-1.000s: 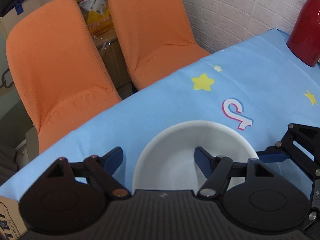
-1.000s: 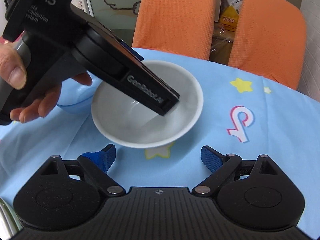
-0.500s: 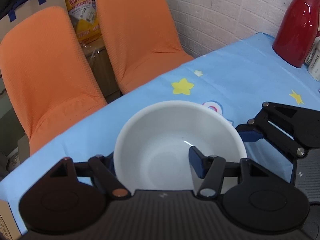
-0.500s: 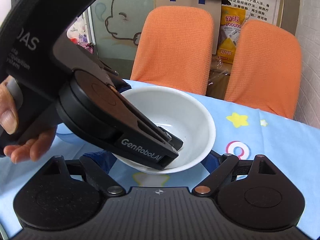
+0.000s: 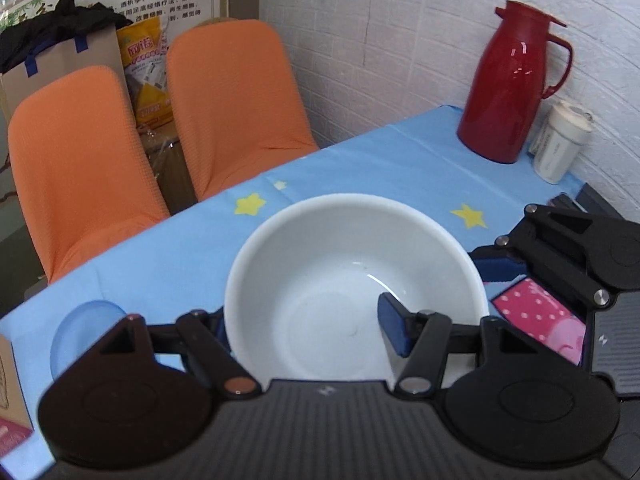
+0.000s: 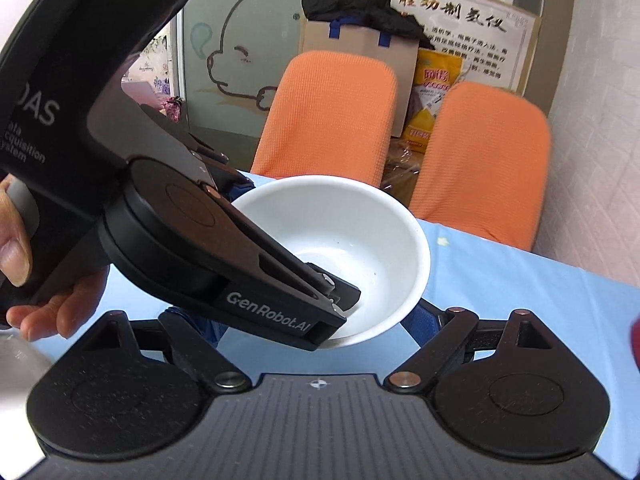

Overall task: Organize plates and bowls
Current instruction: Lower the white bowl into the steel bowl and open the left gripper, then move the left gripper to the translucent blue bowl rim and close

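A white bowl (image 5: 344, 280) hangs above the blue star-print tablecloth (image 5: 400, 168), carried by both grippers. My left gripper (image 5: 306, 330) is shut on the bowl's wall, with its right pad (image 5: 394, 330) inside and the other finger outside the rim. In the right wrist view the bowl (image 6: 360, 232) sits between the fingers of my right gripper (image 6: 310, 320). Its right pad (image 6: 420, 316) lies against the bowl's outer wall while the jaws are opening slightly. Its left pad is hidden behind the left gripper's finger (image 6: 280, 276). A person's hand (image 6: 24, 248) holds the left gripper.
A pale blue bowl (image 5: 86, 328) rests on the table at the left. A red thermos jug (image 5: 516, 84) and a white cup (image 5: 560, 144) stand by the brick wall. A pink spotted item (image 5: 540, 320) lies below the right gripper. Two orange chairs (image 5: 224, 104) line the far edge.
Both grippers closed onto the white bowl where it sat on the cloth, then lifted it off the table. Both views have risen and tilted up toward the wall and chairs.
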Demonstrator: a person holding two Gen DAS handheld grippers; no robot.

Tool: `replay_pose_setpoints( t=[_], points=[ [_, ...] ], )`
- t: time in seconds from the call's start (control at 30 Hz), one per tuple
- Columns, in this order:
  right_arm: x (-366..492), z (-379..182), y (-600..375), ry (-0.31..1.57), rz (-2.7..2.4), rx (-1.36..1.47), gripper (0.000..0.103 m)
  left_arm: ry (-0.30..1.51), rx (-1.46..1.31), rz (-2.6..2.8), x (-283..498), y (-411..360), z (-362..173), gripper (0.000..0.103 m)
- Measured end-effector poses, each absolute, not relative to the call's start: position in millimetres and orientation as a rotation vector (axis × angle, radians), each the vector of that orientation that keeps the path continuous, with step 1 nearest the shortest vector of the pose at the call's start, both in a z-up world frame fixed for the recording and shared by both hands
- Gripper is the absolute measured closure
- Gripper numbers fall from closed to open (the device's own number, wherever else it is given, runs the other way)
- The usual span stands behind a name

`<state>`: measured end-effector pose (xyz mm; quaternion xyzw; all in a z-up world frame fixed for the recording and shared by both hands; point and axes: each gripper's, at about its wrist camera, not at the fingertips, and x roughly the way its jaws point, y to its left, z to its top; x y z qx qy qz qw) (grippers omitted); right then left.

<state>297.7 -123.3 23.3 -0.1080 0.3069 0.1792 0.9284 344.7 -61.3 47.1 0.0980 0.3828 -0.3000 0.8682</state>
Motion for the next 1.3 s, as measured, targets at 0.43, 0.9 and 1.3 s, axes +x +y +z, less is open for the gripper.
replay_pose_setpoints(
  t=[0.43,0.9,1.3],
  points=[
    [134,9,-152,0.633,0.307,-0.203,0.025,0.83,0.171,-0.667,185,-87,16,0.041],
    [104,-21,-159,0.665,0.296,-0.194,0.026,0.886,0.18,-0.631,182,-81,-14,0.03],
    [66,-24,-184,0.649,0.251,-0.083,0.025,0.8,0.15,-0.581,163,-57,11,0.029]
  ],
)
